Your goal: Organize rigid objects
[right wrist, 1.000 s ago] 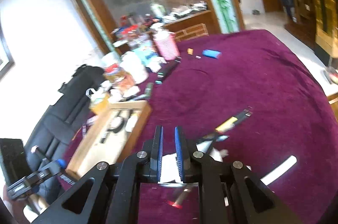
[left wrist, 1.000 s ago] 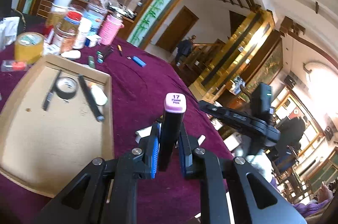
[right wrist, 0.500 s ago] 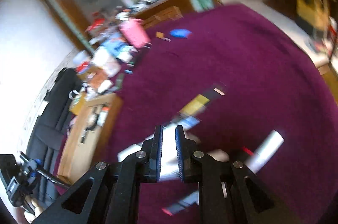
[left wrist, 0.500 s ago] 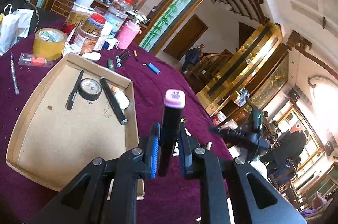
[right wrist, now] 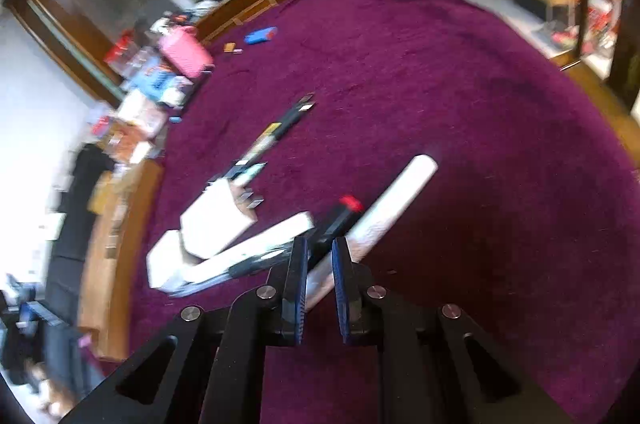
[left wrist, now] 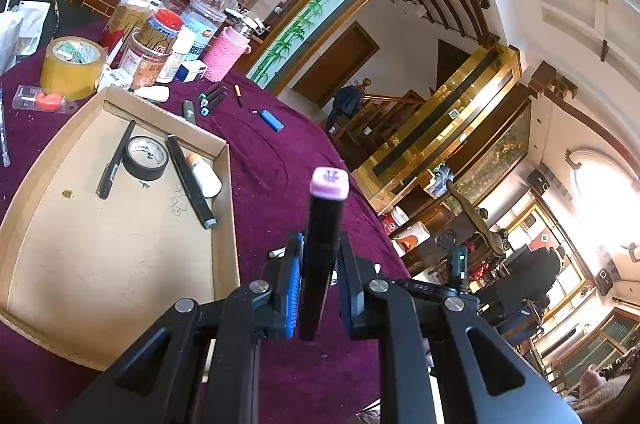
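My left gripper (left wrist: 319, 252) is shut on a black marker with a pink cap (left wrist: 324, 236), held upright above the purple tablecloth, just right of a cardboard tray (left wrist: 100, 248). The tray holds a black pen (left wrist: 116, 160), a roll of black tape (left wrist: 145, 158), a black marker (left wrist: 190, 182) and a small white bottle (left wrist: 205, 174). My right gripper (right wrist: 320, 256) has its jaws nearly together with nothing between them. It hovers over a black marker with a red cap (right wrist: 340, 216) and a white stick (right wrist: 392, 204). That view is blurred.
Jars, a pink cup (left wrist: 226, 54), a roll of yellow tape (left wrist: 72, 66), a blue lighter (left wrist: 272, 120) and loose pens (left wrist: 212, 96) lie beyond the tray. In the right wrist view white boxes (right wrist: 216, 224) and a black-and-yellow pen (right wrist: 276, 132) lie on the cloth (right wrist: 460, 84).
My left gripper has swung left with the marker, so more of the tray shows. My right gripper has dropped toward the white stick and red-capped marker, moving fast.
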